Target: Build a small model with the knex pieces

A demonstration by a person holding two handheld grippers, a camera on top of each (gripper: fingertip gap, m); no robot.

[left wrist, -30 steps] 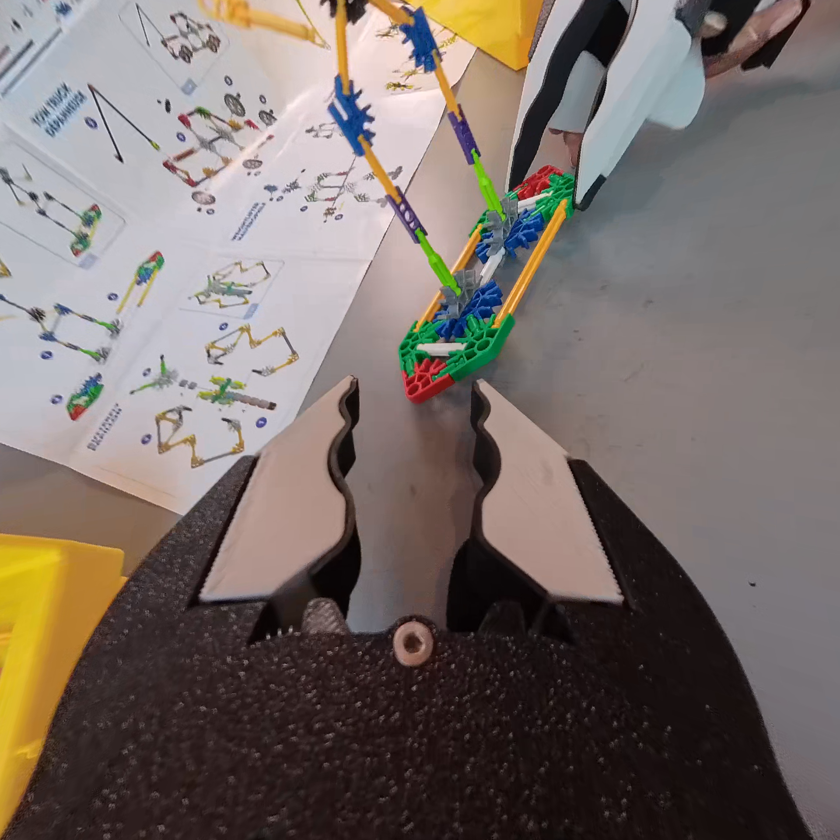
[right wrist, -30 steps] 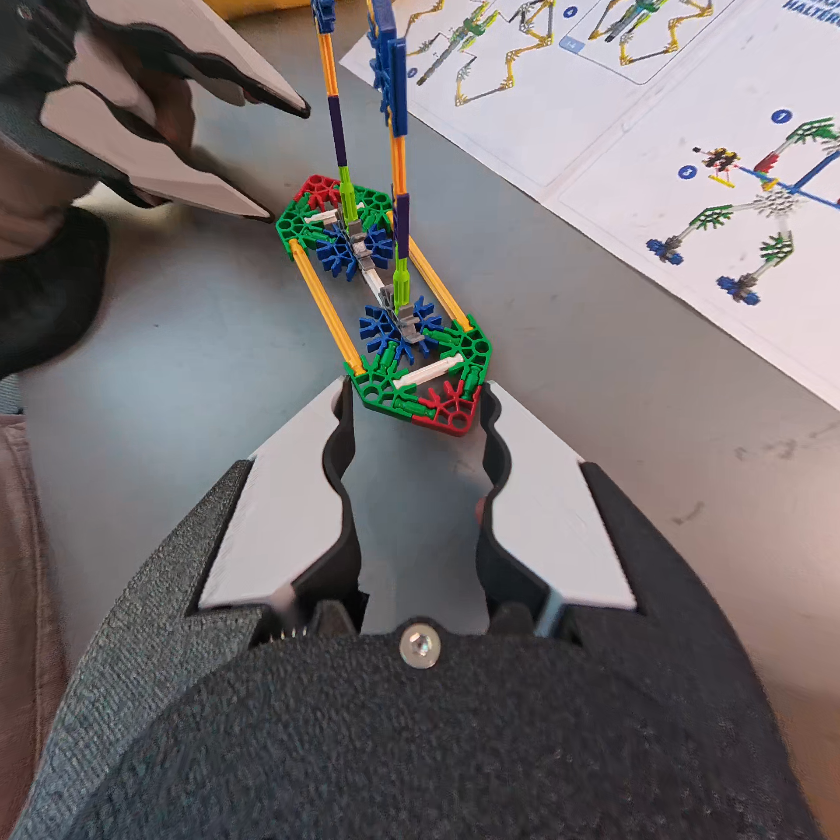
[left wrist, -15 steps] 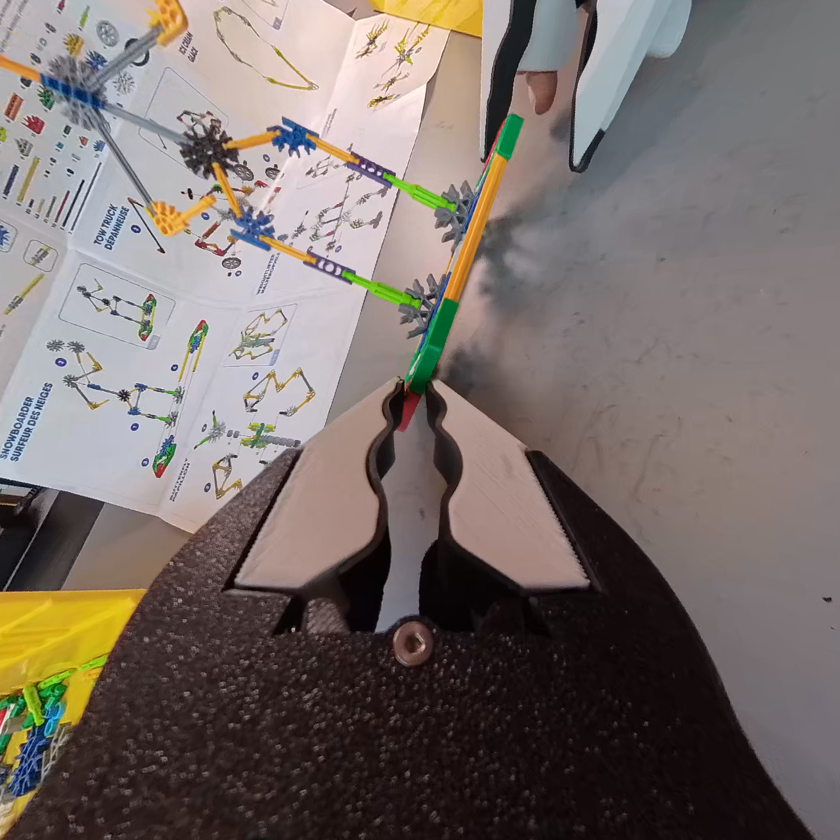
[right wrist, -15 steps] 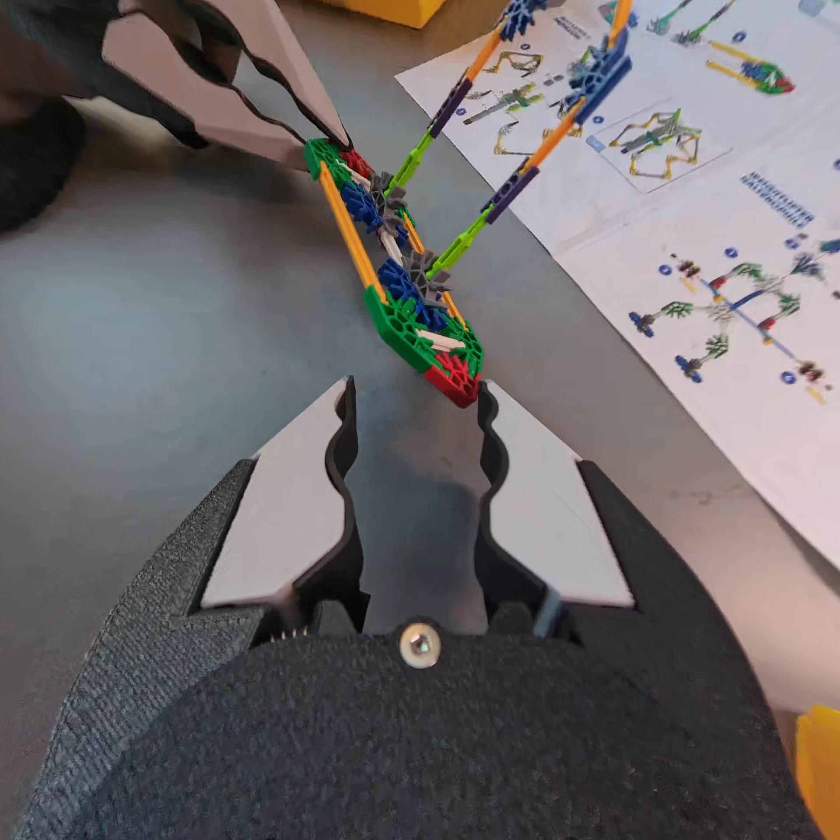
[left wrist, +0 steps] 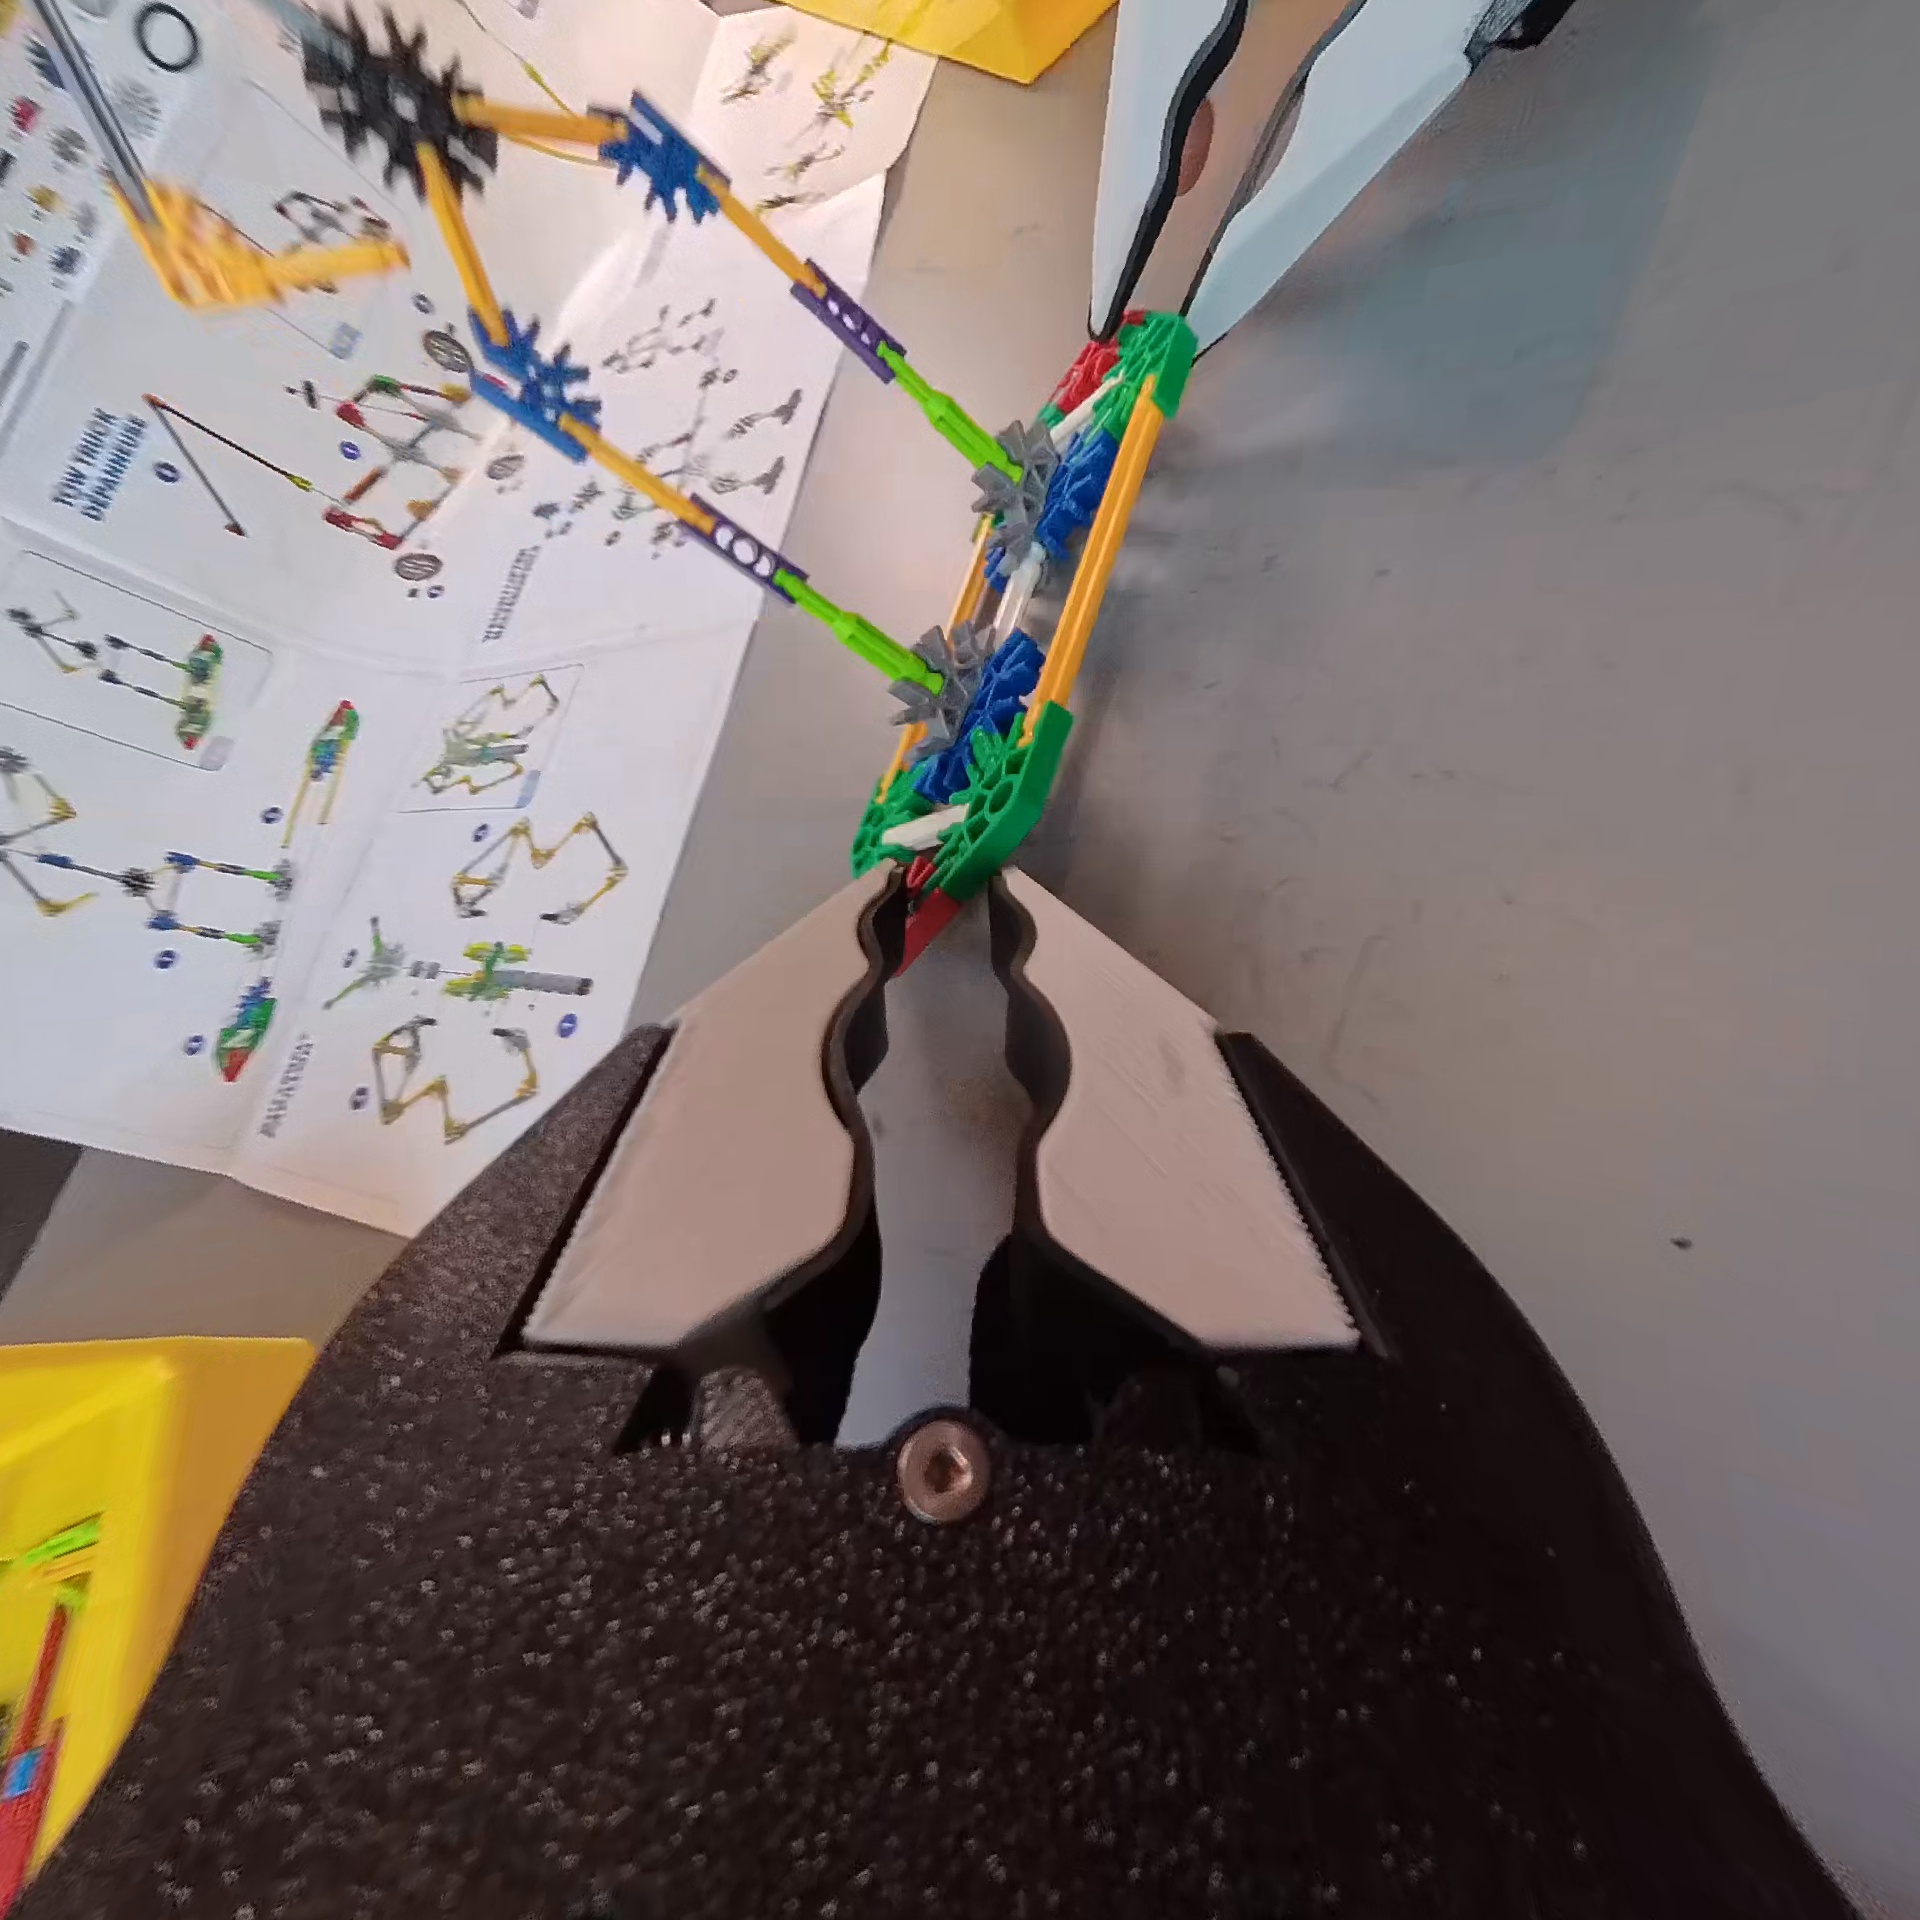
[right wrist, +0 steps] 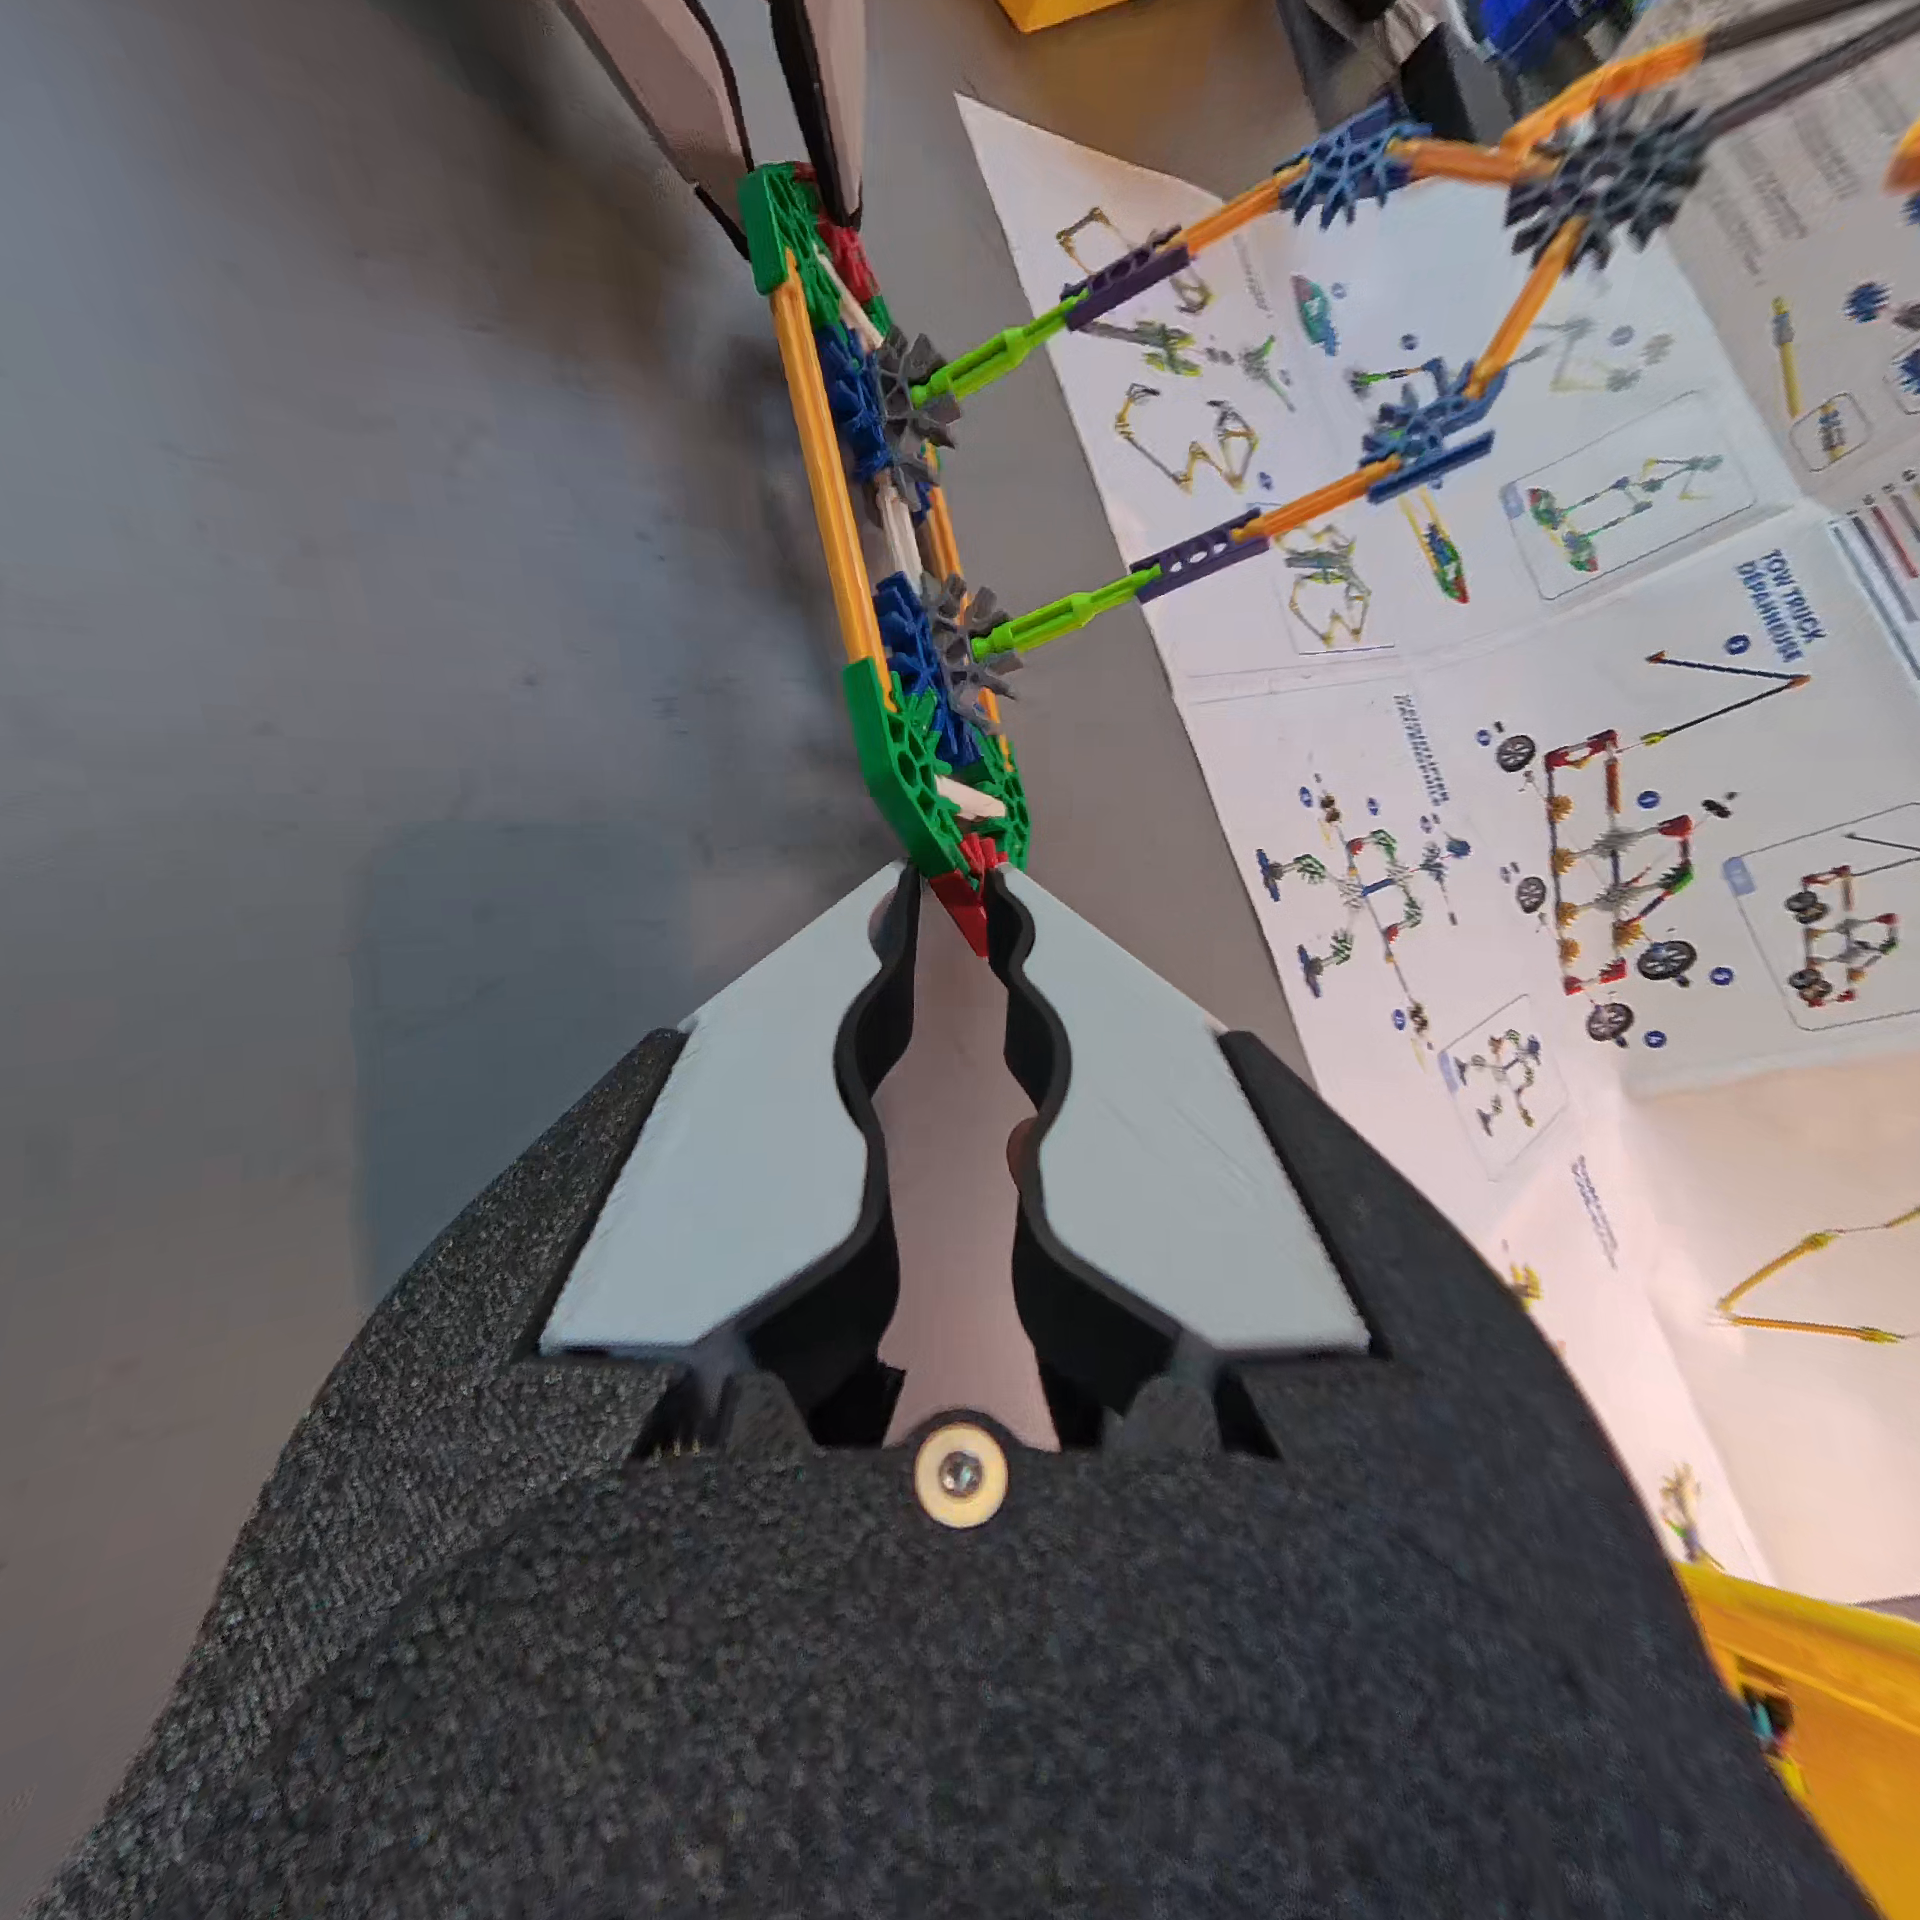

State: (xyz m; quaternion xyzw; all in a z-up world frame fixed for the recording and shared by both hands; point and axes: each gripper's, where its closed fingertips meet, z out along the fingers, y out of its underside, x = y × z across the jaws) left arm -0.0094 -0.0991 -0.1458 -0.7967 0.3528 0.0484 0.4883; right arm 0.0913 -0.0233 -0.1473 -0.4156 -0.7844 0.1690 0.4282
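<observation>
A rod-and-connector toy model has a long base (left wrist: 1091,561) of green, red and blue pieces with orange side rods, tipped up on its edge over the grey table (left wrist: 1507,831). Two legs of green, purple and orange rods run from the base to blue connectors and a black hub (left wrist: 395,104). My left gripper (left wrist: 940,894) is shut on the base's near red-and-green end. My right gripper (left wrist: 1148,322) is shut on the far end. In the right wrist view the right gripper (right wrist: 951,883) pinches the red tip of the base (right wrist: 821,468), and the left gripper (right wrist: 790,197) holds the other end.
A white instruction sheet (left wrist: 312,727) lies flat beside the model and also shows in the right wrist view (right wrist: 1558,831). A yellow bin (left wrist: 83,1507) with loose pieces sits near the left gripper. Another yellow bin (right wrist: 1818,1714) sits by the right gripper. My right fingertips sit around 15 cm from my left ones.
The base lay flat on the table with both grippers open beside its ends. The left gripper closed first and tipped it, then the right closed. The base now stands on edge between them.
</observation>
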